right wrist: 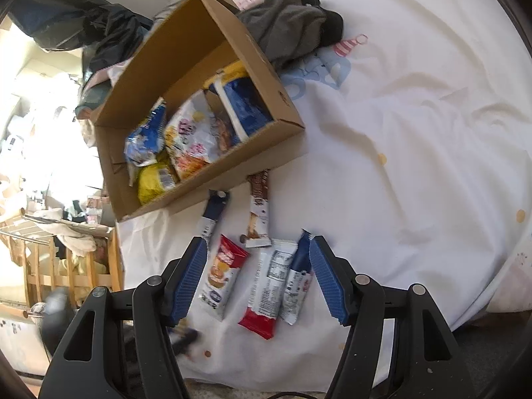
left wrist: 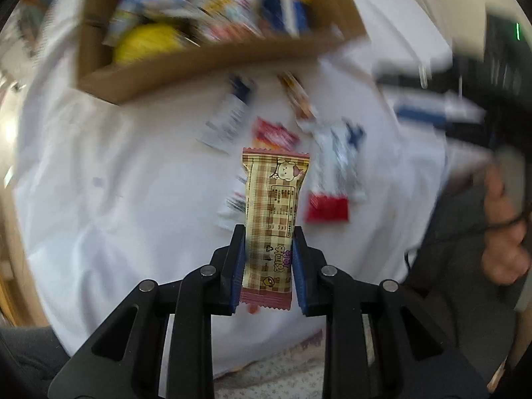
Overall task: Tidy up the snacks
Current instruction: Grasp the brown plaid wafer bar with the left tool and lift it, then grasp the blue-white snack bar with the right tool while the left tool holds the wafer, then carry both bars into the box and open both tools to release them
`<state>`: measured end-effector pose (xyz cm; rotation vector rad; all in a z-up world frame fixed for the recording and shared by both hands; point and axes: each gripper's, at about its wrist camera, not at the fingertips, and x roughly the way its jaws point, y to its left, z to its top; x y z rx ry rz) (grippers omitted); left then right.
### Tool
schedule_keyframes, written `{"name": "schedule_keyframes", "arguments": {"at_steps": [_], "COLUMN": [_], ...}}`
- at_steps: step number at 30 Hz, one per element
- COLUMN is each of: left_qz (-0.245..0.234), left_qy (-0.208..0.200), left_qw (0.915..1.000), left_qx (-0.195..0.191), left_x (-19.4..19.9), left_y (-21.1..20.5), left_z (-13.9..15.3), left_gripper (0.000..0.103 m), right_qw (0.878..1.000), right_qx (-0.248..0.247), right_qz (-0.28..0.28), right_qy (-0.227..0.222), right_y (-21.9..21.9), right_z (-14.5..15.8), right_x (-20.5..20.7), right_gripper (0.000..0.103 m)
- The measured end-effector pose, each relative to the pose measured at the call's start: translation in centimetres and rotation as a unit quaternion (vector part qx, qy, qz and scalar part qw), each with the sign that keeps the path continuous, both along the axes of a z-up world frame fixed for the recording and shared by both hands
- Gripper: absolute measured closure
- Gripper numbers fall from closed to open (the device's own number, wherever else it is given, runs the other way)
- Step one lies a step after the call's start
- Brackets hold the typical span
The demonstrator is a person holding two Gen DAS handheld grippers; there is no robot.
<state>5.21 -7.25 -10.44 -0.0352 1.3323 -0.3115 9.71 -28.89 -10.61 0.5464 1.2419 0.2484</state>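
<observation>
My left gripper [left wrist: 267, 232] is shut on a tan checked snack bar [left wrist: 273, 199] with a cartoon animal on its wrapper, held upright above the white sheet [left wrist: 116, 183]. Beyond it lies a cardboard box [left wrist: 206, 63] holding several snack bags. Loose snack bars lie on the sheet under the held bar, blurred. In the right wrist view my right gripper [right wrist: 256, 242] stands open above several bars: a red and white one [right wrist: 222, 276], a white and red one [right wrist: 266, 292], and a blue and white one [right wrist: 297, 282]. The cardboard box [right wrist: 212, 183] lies just beyond.
A grey garment [right wrist: 289, 30] lies on the sheet behind the box. A wooden rack [right wrist: 66, 266] stands off the bed's left edge. A person's hand [left wrist: 505, 232] shows at the right of the left wrist view. Two more bars [right wrist: 259, 206] lie near the box's front wall.
</observation>
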Motion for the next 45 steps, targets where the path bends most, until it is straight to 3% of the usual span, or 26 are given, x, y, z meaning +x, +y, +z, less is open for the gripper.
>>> {"name": "schedule_keyframes", "arguments": {"at_steps": [2,3,4,13,17,21,23,29,33,39,45], "left_qz": [0.036,0.054,0.072,0.126,0.133,0.138,0.138,0.148,0.159,0.178,0.204], "left_qy": [-0.019,-0.023,-0.024,-0.027,-0.024,-0.022,-0.022,-0.024,-0.028,-0.038,-0.070], "left_qw": [0.9991,0.9982,0.9970,0.9912,0.9905,0.9900,0.9899,0.9884,0.9864,0.9827,0.9749], "left_qx": [0.010,0.012,0.013,0.031,0.024,0.021,0.021,0.027,0.031,0.032,0.057], "left_x": [0.4,0.8,1.0,2.5,2.7,2.8,2.8,2.8,2.9,2.9,2.8], "left_y": [1.3,2.0,2.8,5.3,5.2,5.1,5.1,5.4,5.9,6.7,7.9], "left_z": [0.7,0.9,1.0,0.8,0.9,0.9,0.9,0.7,0.6,0.7,1.4], "left_gripper": [0.081,0.081,0.081,0.081,0.081,0.081,0.081,0.081,0.081,0.081,0.081], "right_qw": [0.999,0.998,0.998,0.983,0.979,0.969,0.967,0.973,0.983,0.994,0.995], "right_qx": [-0.034,-0.046,-0.051,-0.139,-0.144,-0.186,-0.195,-0.180,-0.158,-0.109,-0.074], "right_qz": [0.004,0.010,0.016,0.070,0.094,0.124,0.131,0.117,0.077,0.017,-0.032], "right_qy": [0.016,0.030,0.042,0.100,0.107,0.107,0.103,0.084,0.057,-0.004,-0.065], "right_y": [0.2,0.4,0.6,3.5,4.9,6.5,6.8,6.3,4.3,1.5,-0.8], "right_z": [-0.6,-1.2,-1.8,-5.2,-6.1,-6.8,-6.8,-5.6,-3.8,-0.5,2.2], "right_x": [0.0,0.1,0.1,0.5,0.6,0.5,0.4,0.2,0.2,-0.3,-1.0], "right_gripper": [0.045,0.059,0.066,0.069,0.069,0.069,0.079,0.084,0.084,0.084,0.084]}}
